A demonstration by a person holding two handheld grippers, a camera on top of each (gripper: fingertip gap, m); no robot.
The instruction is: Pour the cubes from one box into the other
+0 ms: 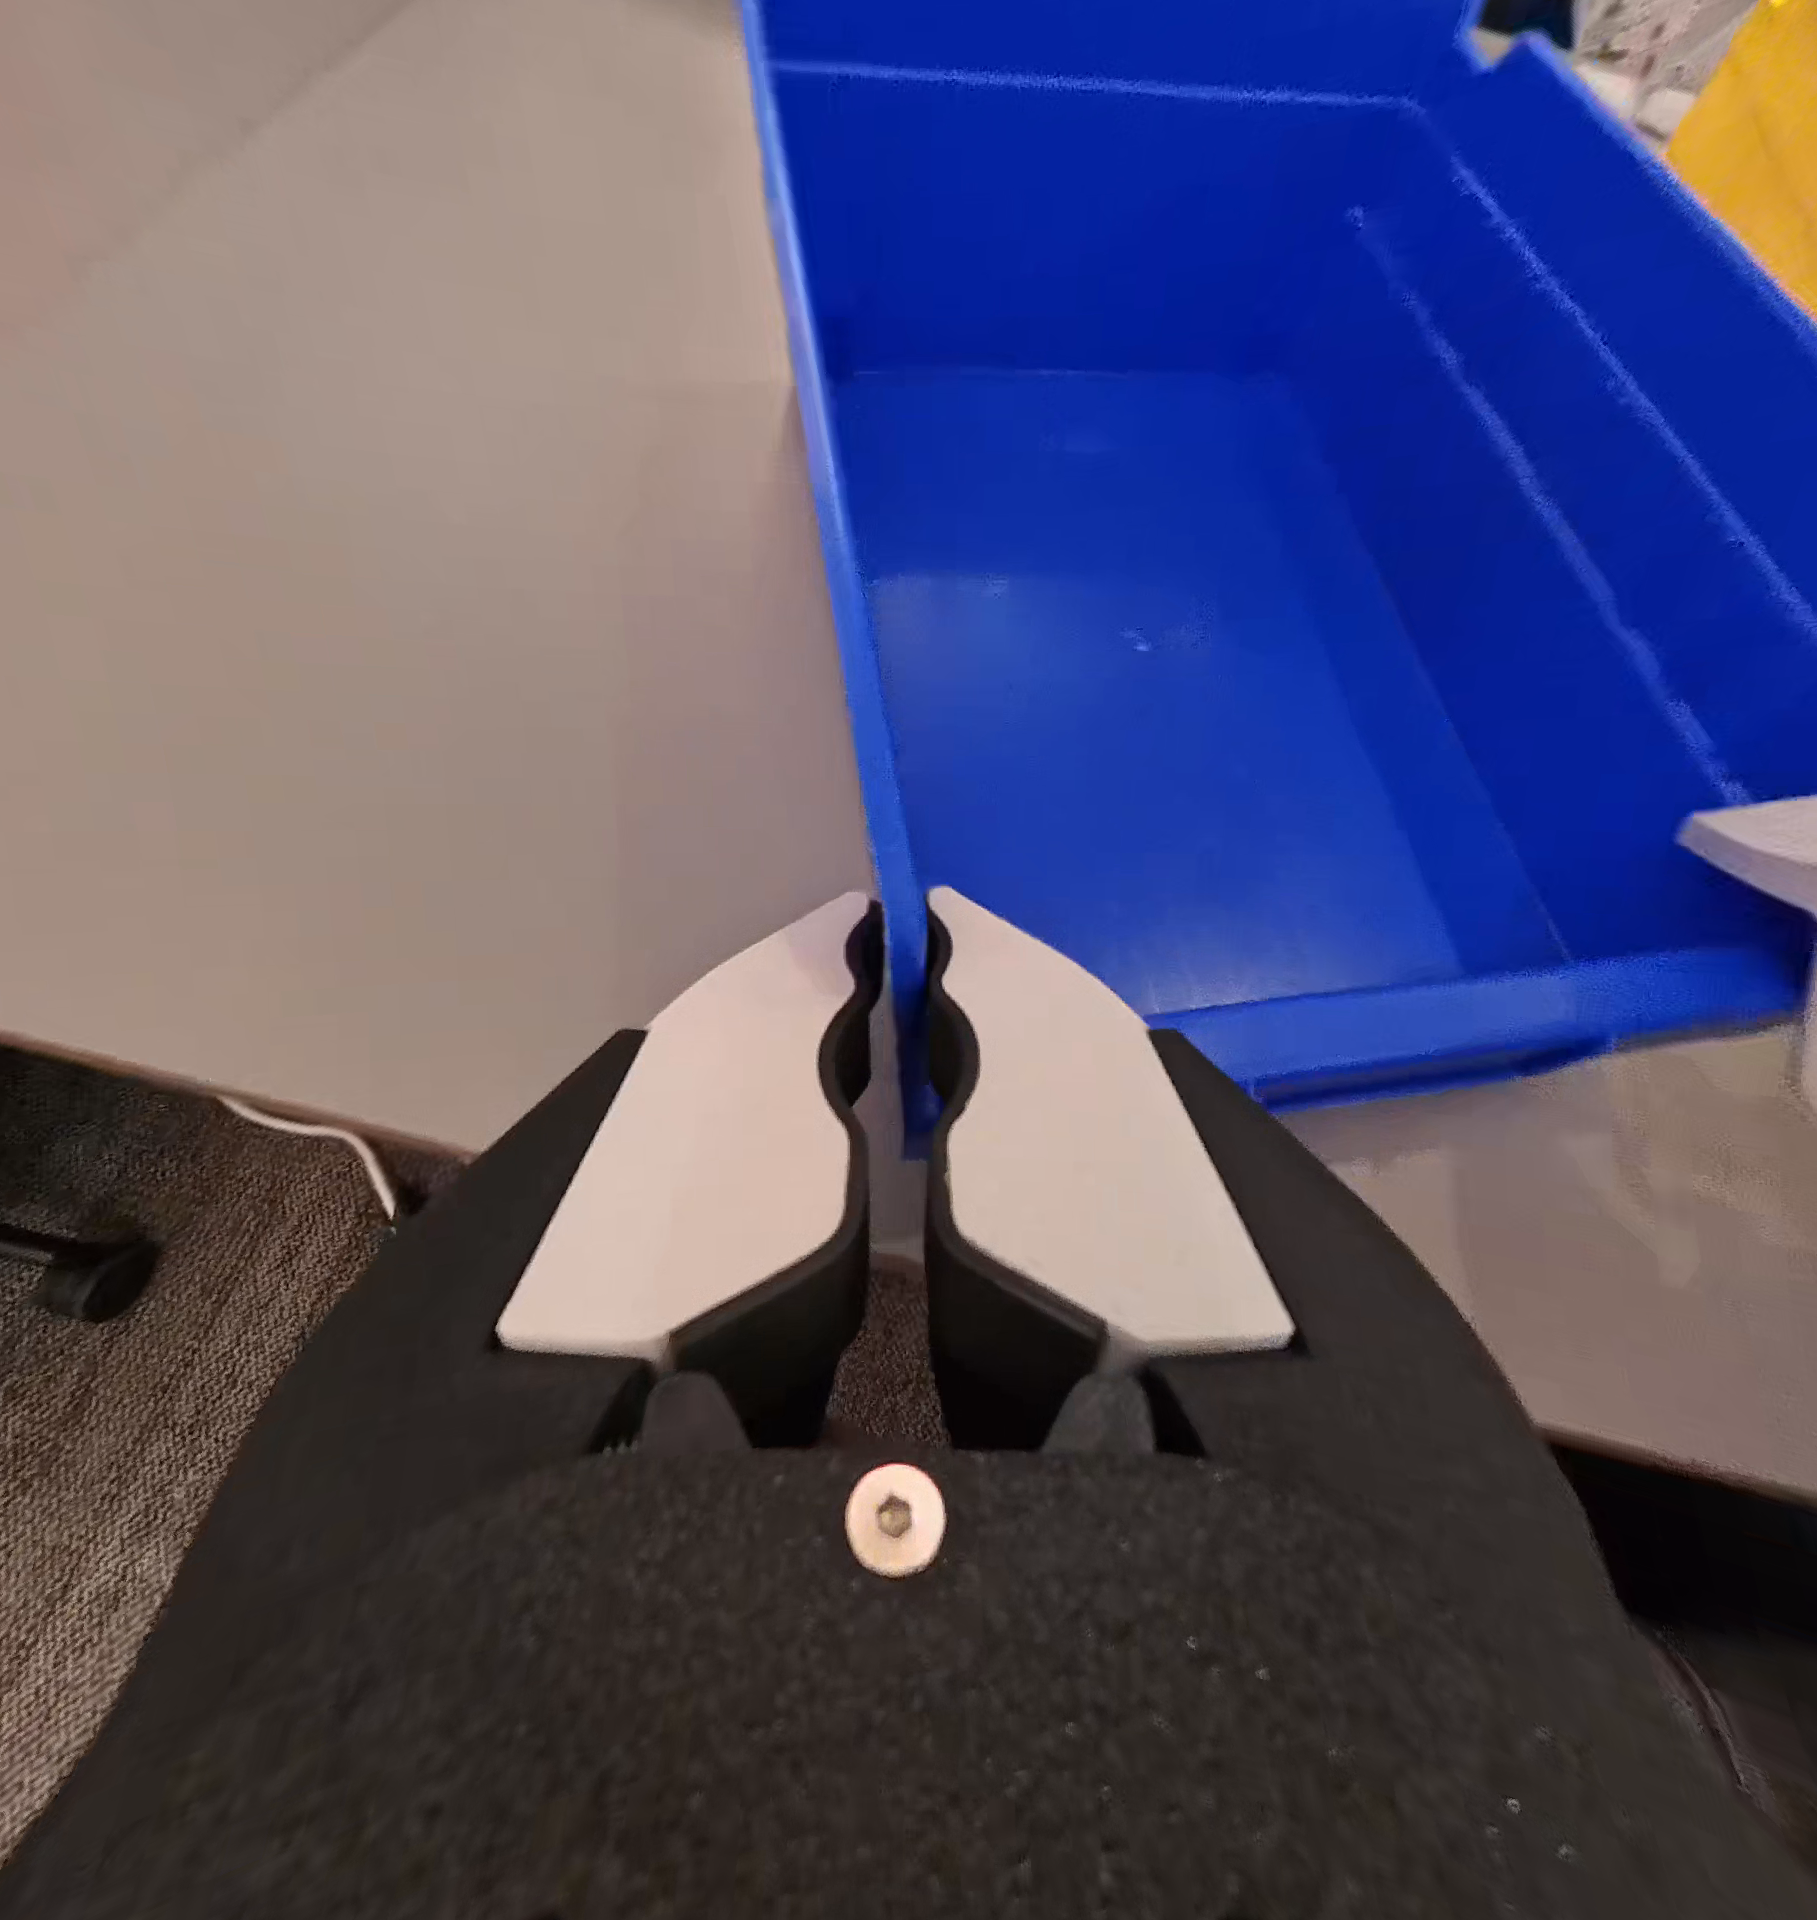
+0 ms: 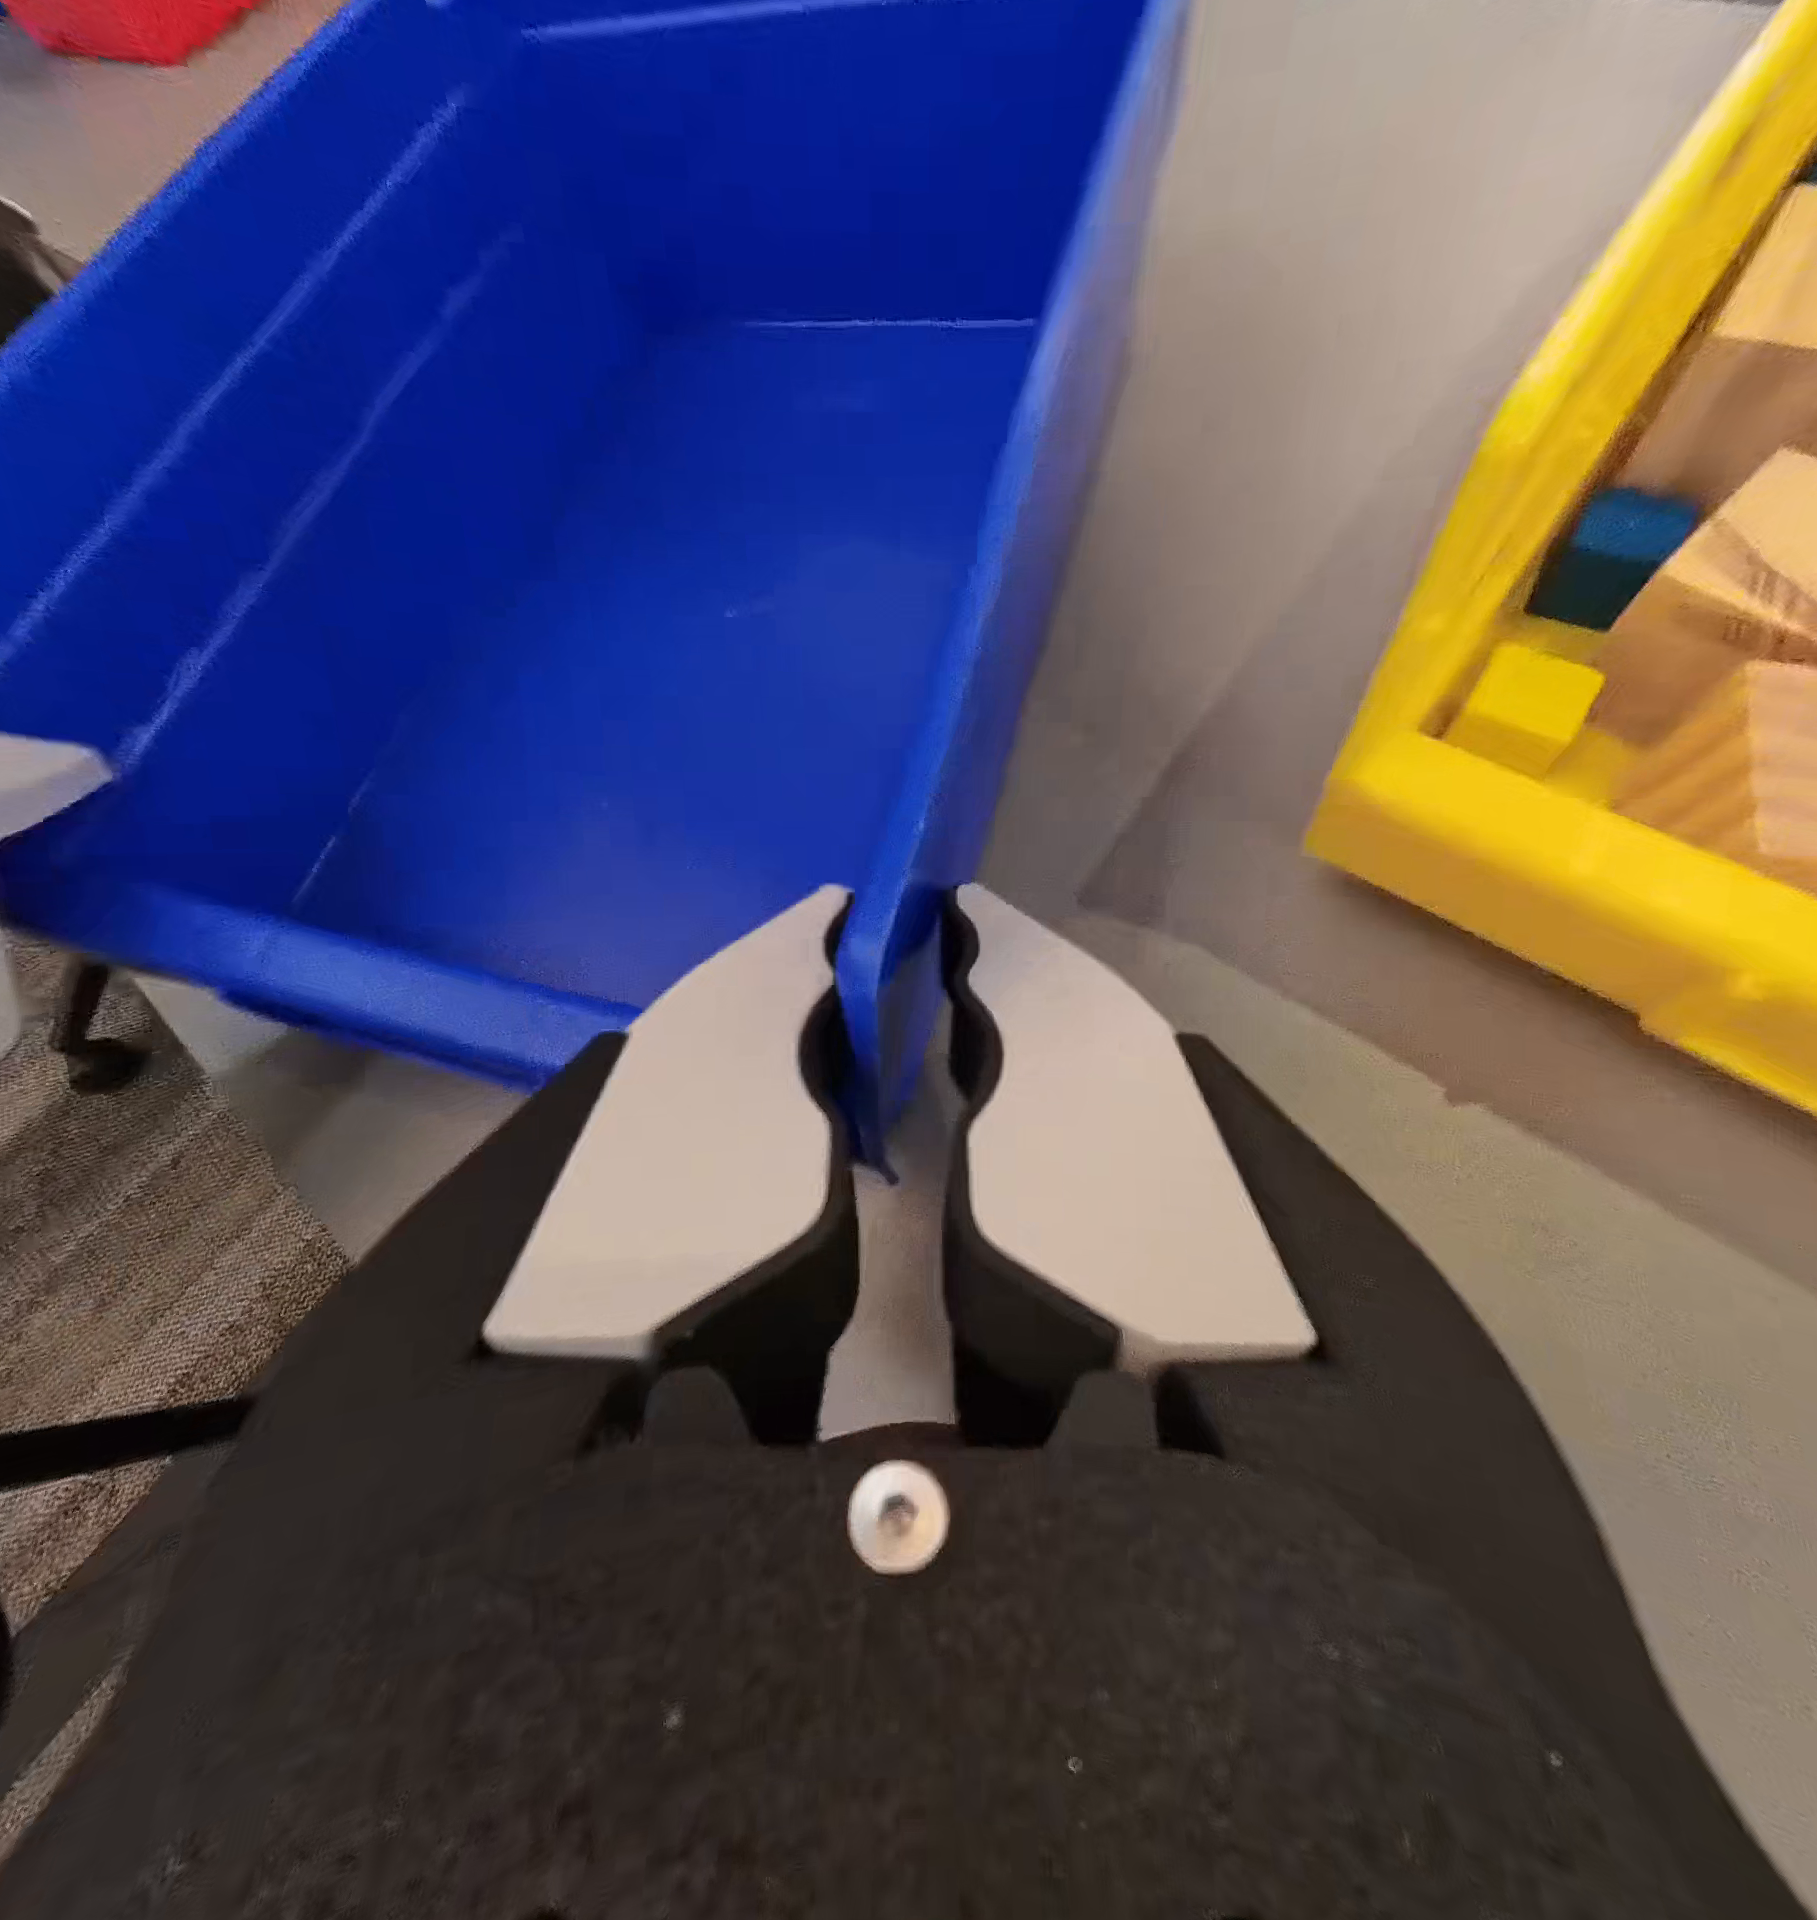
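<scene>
Blue box point(image 2: 592, 582), bare inside, sits tilted beside yellow box point(image 2: 1569, 894) filled with wooden and coloured cubes point(image 2: 1777, 665).

The yellow box point(image 2: 1569, 644) is running off the right wrist view at three o'clock, so its far side and most of the wooden cubes point(image 2: 1777, 665) inside are lying out of sight. At eleven o'clock a red thing point(image 2: 125, 26), possibly another bin, is being cut by the top edge. In the left wrist view, the blue box point(image 1: 1247, 644) is hiding all but a yellow sliver at one o'clock.
</scene>
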